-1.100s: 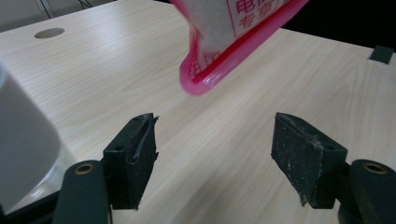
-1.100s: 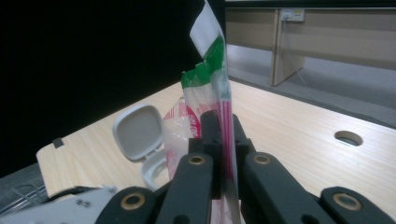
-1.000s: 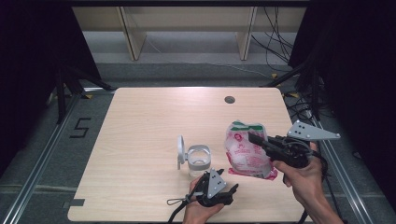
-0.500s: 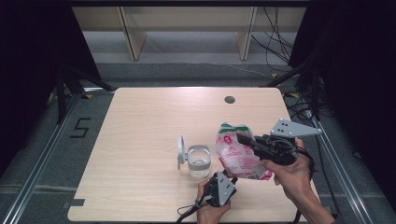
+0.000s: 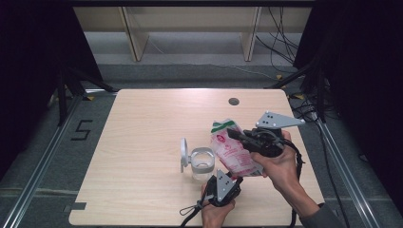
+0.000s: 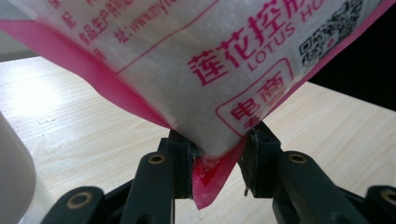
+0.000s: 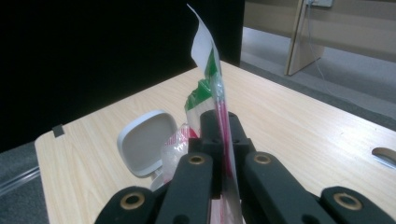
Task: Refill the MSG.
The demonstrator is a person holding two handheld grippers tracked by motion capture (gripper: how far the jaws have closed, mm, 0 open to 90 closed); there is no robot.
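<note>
In the high view, a pink and white bag is held up above the wooden table, tilted, with its green top edge pointing up and away. The right gripper is seen pinched tight on the upper part of the bag, and the left gripper is seen at the bag's bottom corner, near the front edge of the table. A small clear jar with its white lid flipped open is seen just left of the bag, standing on the table. In the left gripper view, the bottom corner of the bag is seen between the two black jaws, which have just been closing and now press on it from both sides; white grains are seen through the clear part of the bag. In the right gripper view, the thin edge of the bag is squeezed flat between the shut jaws, and the open lid is seen behind it.
</note>
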